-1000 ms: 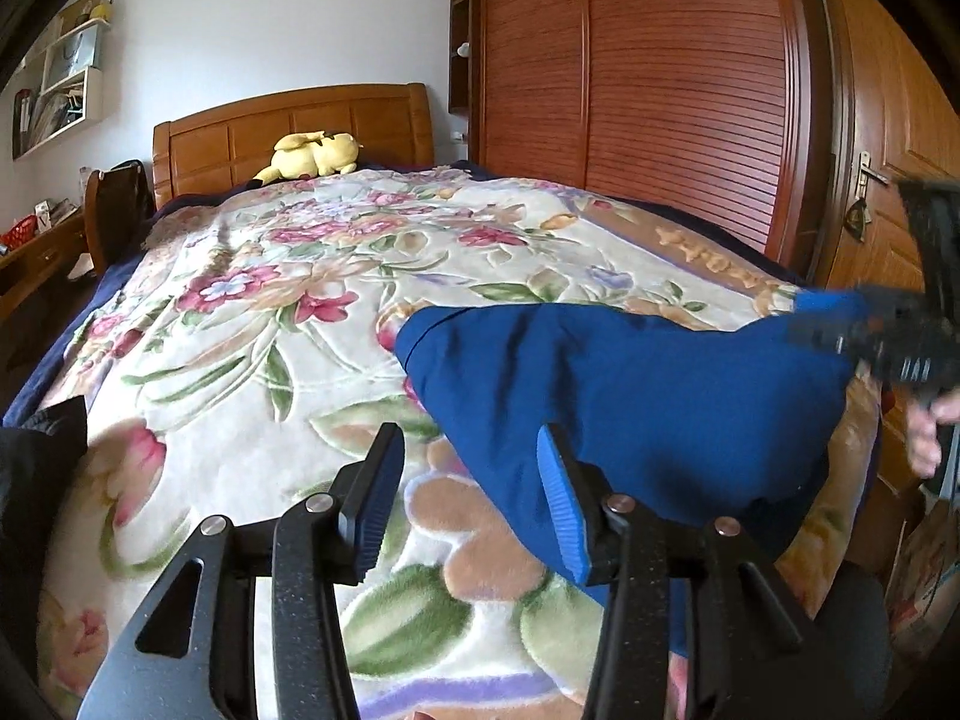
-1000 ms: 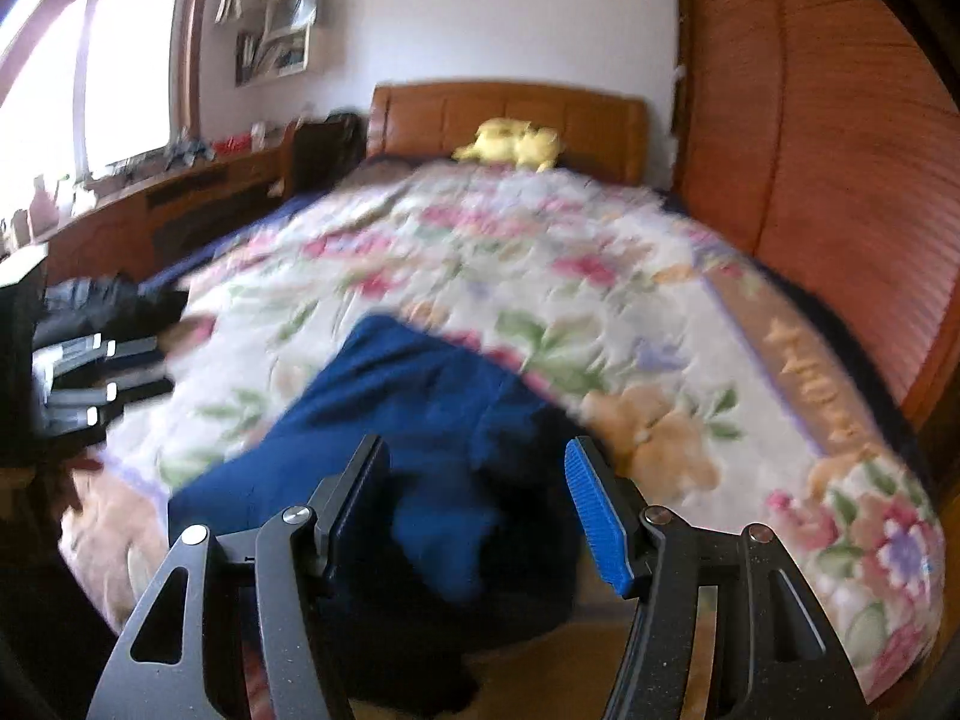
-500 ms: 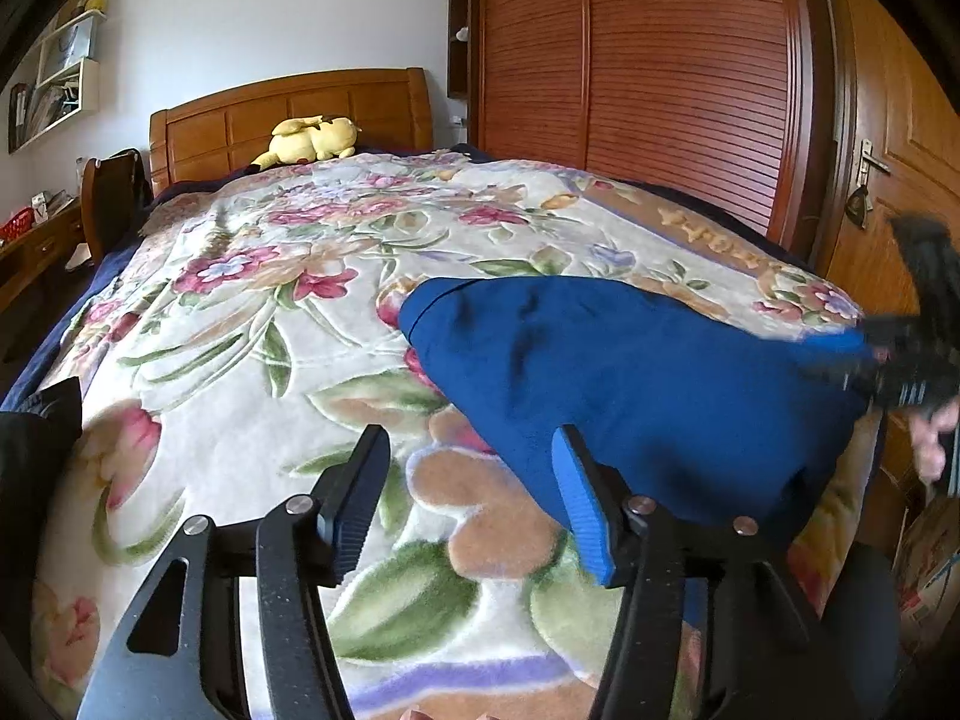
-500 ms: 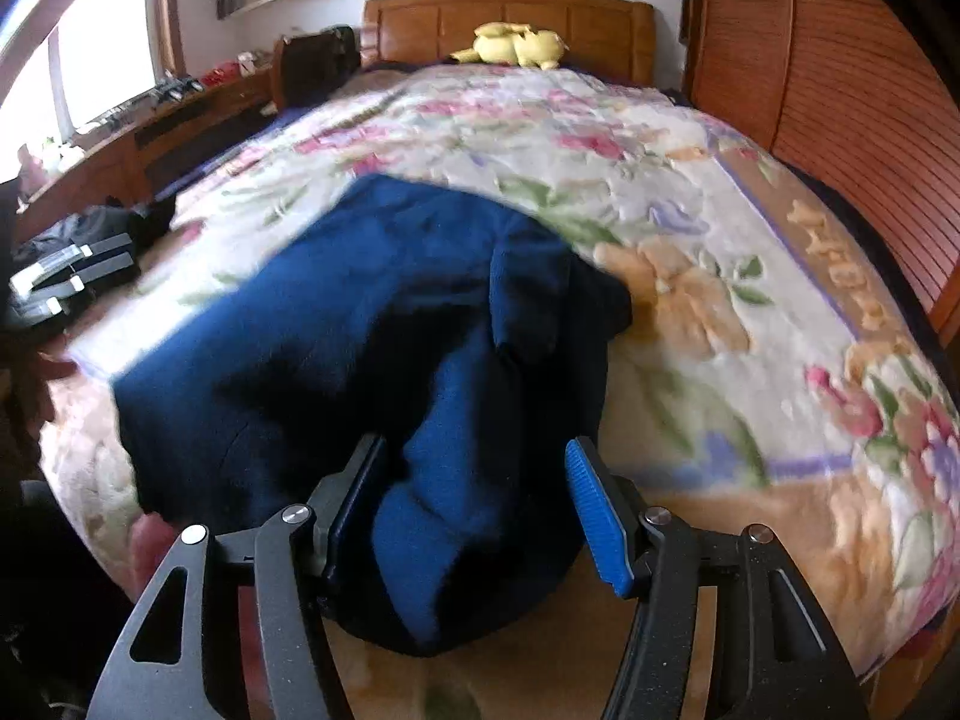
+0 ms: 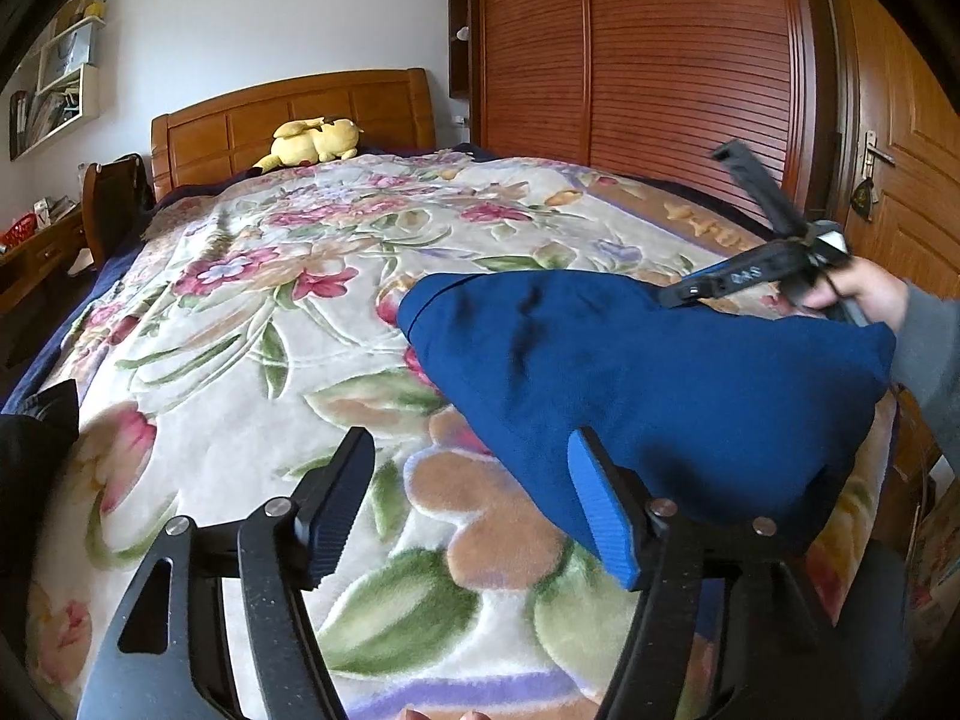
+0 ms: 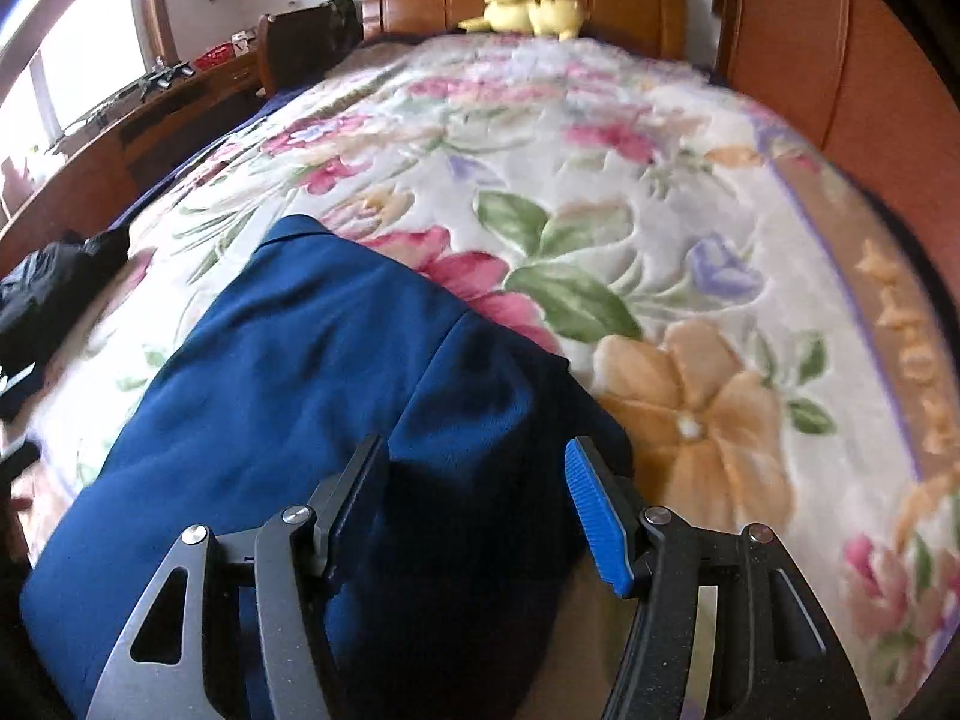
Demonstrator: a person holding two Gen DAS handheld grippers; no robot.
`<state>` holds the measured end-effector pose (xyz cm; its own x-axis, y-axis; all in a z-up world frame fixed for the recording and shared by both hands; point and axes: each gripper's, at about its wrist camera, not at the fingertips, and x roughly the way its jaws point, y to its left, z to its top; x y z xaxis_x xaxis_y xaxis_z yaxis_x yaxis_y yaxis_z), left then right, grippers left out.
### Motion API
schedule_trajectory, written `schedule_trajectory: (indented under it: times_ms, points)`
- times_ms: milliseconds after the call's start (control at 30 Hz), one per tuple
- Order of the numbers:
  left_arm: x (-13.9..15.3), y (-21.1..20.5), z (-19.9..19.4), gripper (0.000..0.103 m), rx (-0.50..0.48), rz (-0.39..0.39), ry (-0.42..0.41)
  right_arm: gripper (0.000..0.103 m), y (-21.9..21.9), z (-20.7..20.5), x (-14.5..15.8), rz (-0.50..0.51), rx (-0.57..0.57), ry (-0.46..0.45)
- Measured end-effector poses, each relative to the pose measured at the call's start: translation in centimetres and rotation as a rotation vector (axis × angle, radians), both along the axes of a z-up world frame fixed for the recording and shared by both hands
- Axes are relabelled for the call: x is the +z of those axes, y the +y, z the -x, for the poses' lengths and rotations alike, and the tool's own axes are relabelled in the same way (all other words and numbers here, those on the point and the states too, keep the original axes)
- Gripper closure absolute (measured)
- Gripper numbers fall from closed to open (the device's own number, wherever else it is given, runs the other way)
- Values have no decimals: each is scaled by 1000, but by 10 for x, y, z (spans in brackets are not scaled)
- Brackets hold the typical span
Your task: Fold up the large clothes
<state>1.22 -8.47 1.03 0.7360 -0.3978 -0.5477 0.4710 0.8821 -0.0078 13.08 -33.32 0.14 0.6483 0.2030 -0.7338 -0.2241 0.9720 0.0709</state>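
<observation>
Left wrist view alone shows the right gripper (image 5: 720, 222), jaws spread, above the blue garment (image 5: 648, 384); left gripper (image 5: 474, 510) jaws opening, empty, over bare bedspread (image 5: 240, 324)

Item count, both views combined:

- Tools: two. The left tool (image 5: 471, 507) has two fingers, its jaws opening with only blanket between them. The right tool (image 6: 477, 507) has two fingers, spread above blue cloth.
- Blue garment (image 5: 630, 372): one.
- Black garment (image 6: 57, 285) at the bed's edge: one.
- Bed with floral blanket (image 5: 252, 324): one.
- Wooden headboard (image 5: 294, 114): one.
- Yellow plush toy (image 5: 315, 141): one.
- Hand (image 5: 864, 294) with grey sleeve: one.
- Door handle (image 5: 877, 150): one.
</observation>
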Motion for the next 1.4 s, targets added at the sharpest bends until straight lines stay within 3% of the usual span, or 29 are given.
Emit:
schedule_trajectory:
  times_ms: [100,133,200,233,300,367,533,633,667,700,800,900,1033,1200,1400]
  points:
    - [-2,2,0,33,-5,2,5,42,-3,-23,-5,-72,26,47]
    - [-2,3,-1,32,-5,2,8,47,0,-22,-2,-86,43,52]
    - [-4,6,-2,31,-5,6,13,87,4,-22,0,-90,84,26]
    - [-4,6,-2,30,-5,6,17,95,7,-18,5,-59,89,-5]
    - [-5,8,-3,30,-2,8,20,98,10,-4,20,-3,82,-98]
    - [-4,10,-2,28,-2,12,21,98,0,1,34,32,-9,-157]
    - [-1,14,-1,27,2,24,24,98,0,-1,23,131,-66,-60]
    - [2,16,1,27,7,23,16,89,2,19,36,126,-114,-93]
    - [4,16,2,26,5,28,12,79,2,30,42,111,-123,-115]
    - [5,17,4,26,2,32,9,61,5,44,48,99,-125,-136]
    - [11,18,10,26,-9,38,-8,40,17,86,57,82,-112,-172]
    - [15,20,15,25,-18,46,-16,33,31,135,56,47,-66,-190]
    - [17,24,19,25,-22,50,-23,30,46,164,21,77,-119,-144]
    - [18,27,23,24,-26,55,-31,22,26,156,-29,13,-226,-48]
    - [14,27,22,24,-18,45,-25,18,22,139,-57,-69,-255,-15]
